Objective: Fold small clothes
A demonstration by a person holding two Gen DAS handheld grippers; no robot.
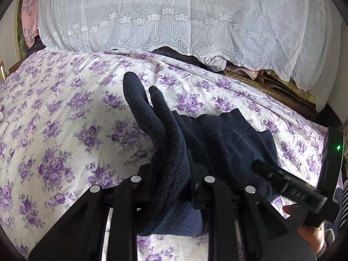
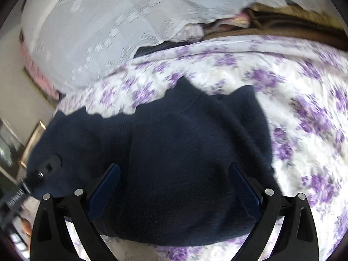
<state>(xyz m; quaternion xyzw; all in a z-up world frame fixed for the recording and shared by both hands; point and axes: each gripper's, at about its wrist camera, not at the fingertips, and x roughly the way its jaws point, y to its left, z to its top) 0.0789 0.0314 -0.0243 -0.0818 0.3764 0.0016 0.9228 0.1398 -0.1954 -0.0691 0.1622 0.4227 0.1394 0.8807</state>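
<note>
One floral bedsheet (image 1: 65, 113) carries one navy knit garment (image 2: 184, 152) mid-bed, near the lace curtain (image 1: 174, 10) along the far edge. Left gripper (image 1: 171, 174) is clamped on its bunched fabric; right gripper (image 2: 174, 187) jaws stand apart above it.

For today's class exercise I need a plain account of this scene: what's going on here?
A person is folding a dark navy knit garment on a bed with a purple floral sheet. The left gripper is shut on a bunched part of the garment, lifting it off the sheet. The right gripper is open, its fingers standing apart over the spread-out part. White lace fabric lies behind.
</note>
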